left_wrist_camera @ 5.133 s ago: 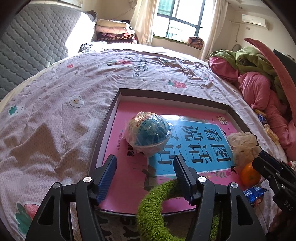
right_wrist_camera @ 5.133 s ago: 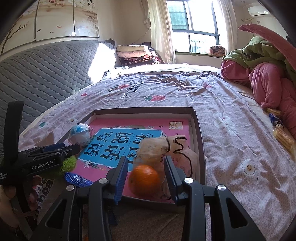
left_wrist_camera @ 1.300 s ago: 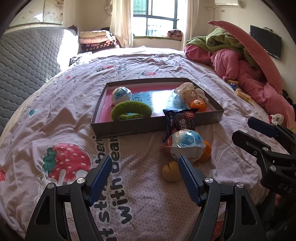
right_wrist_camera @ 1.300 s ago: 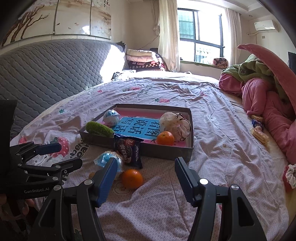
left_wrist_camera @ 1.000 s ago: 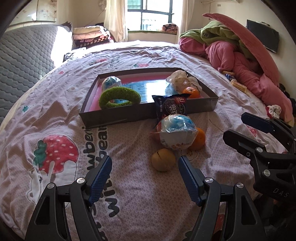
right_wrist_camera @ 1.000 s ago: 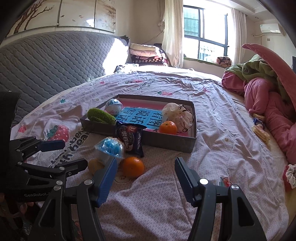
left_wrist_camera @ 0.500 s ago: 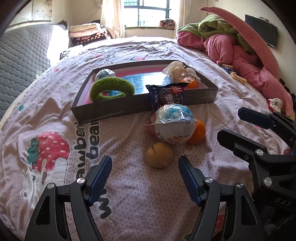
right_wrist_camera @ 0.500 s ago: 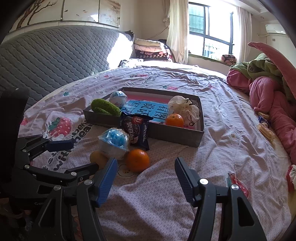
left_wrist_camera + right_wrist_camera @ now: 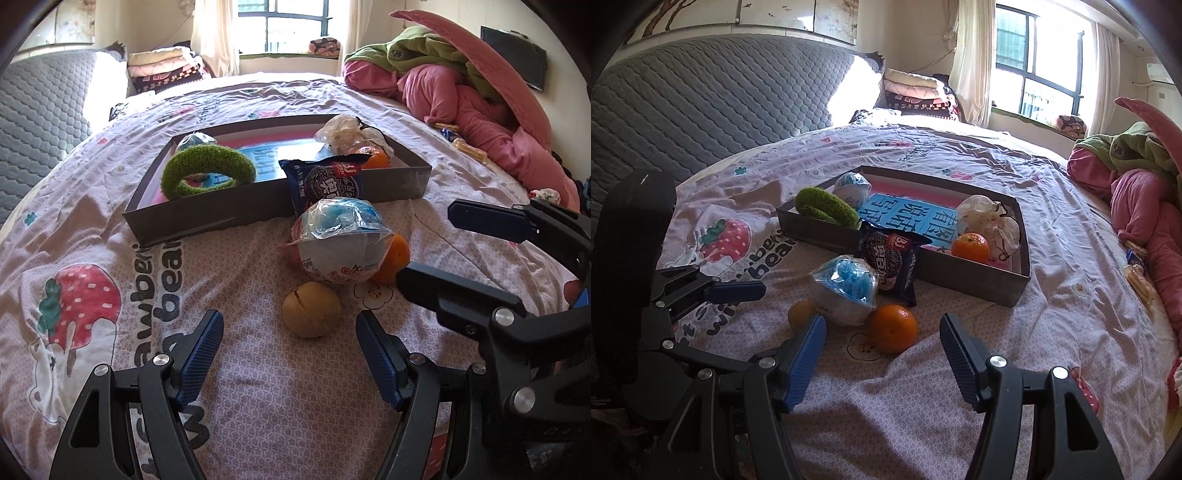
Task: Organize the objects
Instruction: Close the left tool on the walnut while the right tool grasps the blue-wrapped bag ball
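Observation:
A grey box [image 9: 406,181] [image 9: 979,284] on the bed holds a green ring [image 9: 208,171] [image 9: 827,205], a wrapped blue ball [image 9: 851,188], a net bag [image 9: 991,221] and an orange [image 9: 970,246]. On the bedspread in front of it lie a dark snack bag [image 9: 325,184] [image 9: 892,260], a wrapped blue-white ball [image 9: 341,240] [image 9: 846,291], an orange [image 9: 893,328] [image 9: 395,258] and a yellow-brown ball [image 9: 311,314] [image 9: 799,314]. My left gripper [image 9: 290,356] is open, just short of the yellow-brown ball. My right gripper [image 9: 882,363] is open, just short of the loose orange.
A pink and green heap of bedding [image 9: 461,85] lies at the right. Snack packets [image 9: 1137,273] lie near it. A grey quilted headboard [image 9: 720,96] and folded blankets [image 9: 916,92] stand at the far end. The bedspread [image 9: 110,295] is wrinkled.
Both grippers have moved closer to the loose items in front of the box. Both have stayed open. Earlier they were over the box, then drew back.

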A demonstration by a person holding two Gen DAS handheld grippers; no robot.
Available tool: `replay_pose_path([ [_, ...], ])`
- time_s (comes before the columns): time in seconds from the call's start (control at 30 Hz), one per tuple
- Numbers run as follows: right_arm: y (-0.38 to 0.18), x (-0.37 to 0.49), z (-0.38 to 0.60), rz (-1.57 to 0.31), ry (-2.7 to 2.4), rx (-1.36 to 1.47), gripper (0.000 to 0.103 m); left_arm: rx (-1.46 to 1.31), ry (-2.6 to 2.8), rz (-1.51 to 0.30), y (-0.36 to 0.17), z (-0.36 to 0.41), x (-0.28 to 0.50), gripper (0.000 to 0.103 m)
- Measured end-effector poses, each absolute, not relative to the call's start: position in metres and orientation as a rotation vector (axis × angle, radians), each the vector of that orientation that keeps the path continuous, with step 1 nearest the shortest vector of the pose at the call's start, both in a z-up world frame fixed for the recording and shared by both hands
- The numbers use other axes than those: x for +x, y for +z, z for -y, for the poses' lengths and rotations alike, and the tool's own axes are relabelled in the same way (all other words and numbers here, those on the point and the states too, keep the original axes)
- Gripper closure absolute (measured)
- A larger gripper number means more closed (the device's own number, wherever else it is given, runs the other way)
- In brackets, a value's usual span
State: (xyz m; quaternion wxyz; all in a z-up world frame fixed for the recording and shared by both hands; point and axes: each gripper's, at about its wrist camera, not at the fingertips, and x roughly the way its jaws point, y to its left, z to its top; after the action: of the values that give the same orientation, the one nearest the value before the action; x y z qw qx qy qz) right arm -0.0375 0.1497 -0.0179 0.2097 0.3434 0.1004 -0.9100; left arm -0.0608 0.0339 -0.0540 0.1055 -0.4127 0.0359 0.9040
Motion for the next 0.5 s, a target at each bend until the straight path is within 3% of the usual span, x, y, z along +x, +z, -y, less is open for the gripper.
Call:
replay_pose_path([
  [0.5,-0.028,-0.063,-0.130,-0.299,-2.445,1.022,0.039,-1.197,2.664,-0.095,-0.061,-0.032,-0.072,0.028],
])
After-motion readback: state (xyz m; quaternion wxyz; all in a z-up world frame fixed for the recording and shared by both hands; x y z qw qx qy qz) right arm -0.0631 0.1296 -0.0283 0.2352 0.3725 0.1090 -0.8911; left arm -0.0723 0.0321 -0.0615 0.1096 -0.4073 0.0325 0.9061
